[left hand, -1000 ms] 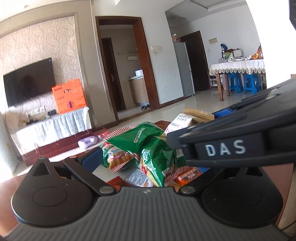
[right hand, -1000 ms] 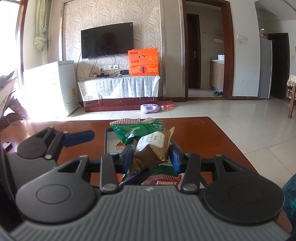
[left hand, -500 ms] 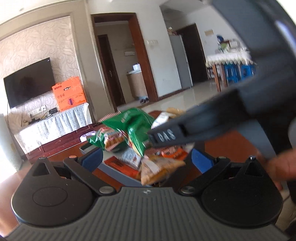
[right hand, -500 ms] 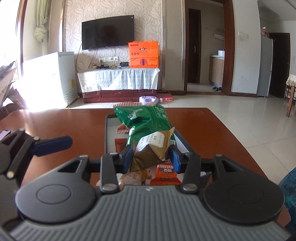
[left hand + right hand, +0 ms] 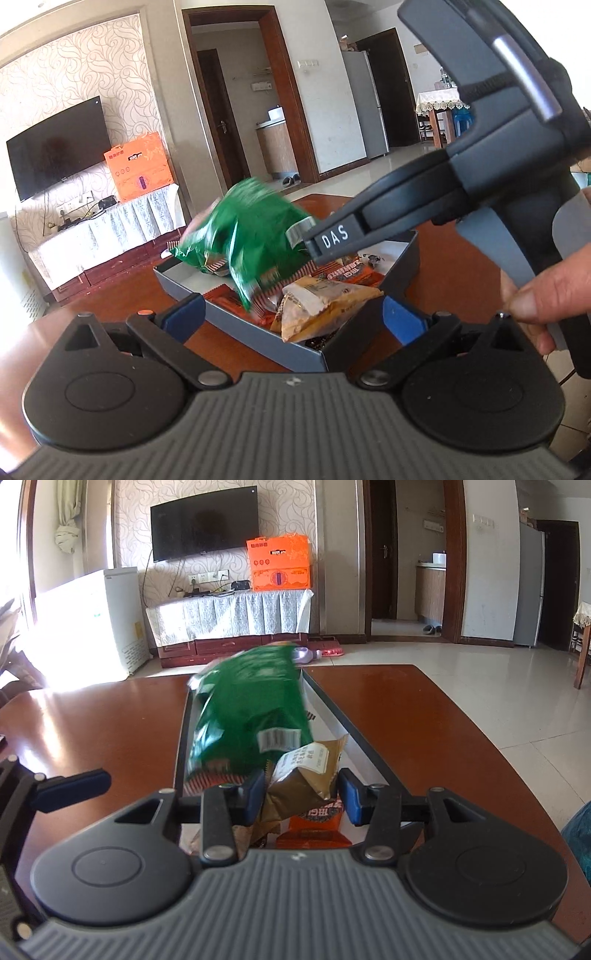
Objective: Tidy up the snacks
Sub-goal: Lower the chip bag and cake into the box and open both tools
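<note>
A grey tray (image 5: 258, 338) on the brown table holds several snack packets. A green bag (image 5: 255, 236) lies tilted on the pile, blurred; it also shows in the right wrist view (image 5: 247, 709). My right gripper (image 5: 301, 794) is over the tray's near end with its jaws parted around a brown packet (image 5: 303, 779), which touches only the left pad. The same packet (image 5: 325, 304) lies in the tray in the left wrist view. My left gripper (image 5: 293, 314) is open and empty just before the tray's near corner. Orange packets (image 5: 314, 821) lie below.
The brown table (image 5: 424, 731) stretches around the tray. The right tool's body (image 5: 461, 192) and the hand holding it (image 5: 546, 295) cross the left wrist view. A TV stand (image 5: 229, 616) and an orange box (image 5: 279, 563) stand far back.
The right gripper has opened, loosening its hold on the brown packet over the tray. The green bag has shifted and blurs. The left gripper has drawn back and sees the tray from lower.
</note>
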`<action>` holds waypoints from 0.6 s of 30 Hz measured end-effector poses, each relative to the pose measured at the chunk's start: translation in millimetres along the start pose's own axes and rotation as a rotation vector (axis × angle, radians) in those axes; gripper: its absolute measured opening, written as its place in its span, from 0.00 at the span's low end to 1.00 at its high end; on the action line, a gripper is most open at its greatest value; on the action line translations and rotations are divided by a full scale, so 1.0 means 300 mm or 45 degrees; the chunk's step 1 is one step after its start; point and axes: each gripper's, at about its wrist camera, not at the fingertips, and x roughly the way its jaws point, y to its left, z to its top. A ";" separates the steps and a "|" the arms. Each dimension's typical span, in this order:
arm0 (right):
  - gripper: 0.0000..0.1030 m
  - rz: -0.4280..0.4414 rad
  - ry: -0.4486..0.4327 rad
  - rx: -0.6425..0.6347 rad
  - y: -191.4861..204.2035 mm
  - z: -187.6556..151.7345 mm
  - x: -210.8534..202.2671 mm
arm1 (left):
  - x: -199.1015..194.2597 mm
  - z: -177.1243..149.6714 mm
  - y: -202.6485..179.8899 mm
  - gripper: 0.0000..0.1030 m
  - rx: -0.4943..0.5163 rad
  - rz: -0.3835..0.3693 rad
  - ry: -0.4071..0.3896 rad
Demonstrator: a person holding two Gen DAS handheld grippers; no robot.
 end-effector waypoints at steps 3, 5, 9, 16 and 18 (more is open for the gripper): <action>0.56 0.001 -0.039 -0.002 0.007 0.003 -0.016 | -0.003 0.001 0.011 1.00 -0.019 -0.002 0.003; 0.60 0.012 -0.061 -0.004 0.013 0.002 -0.027 | -0.008 0.003 0.015 1.00 -0.026 -0.003 0.003; 0.61 0.031 -0.117 0.007 0.012 0.007 -0.057 | -0.007 0.001 0.022 1.00 -0.028 -0.001 0.003; 0.70 0.059 -0.275 0.088 -0.008 0.029 -0.131 | 0.005 0.008 0.041 1.00 -0.072 0.001 -0.002; 0.70 0.041 -0.282 0.095 -0.008 0.030 -0.146 | 0.006 0.012 0.044 1.00 -0.085 -0.002 -0.006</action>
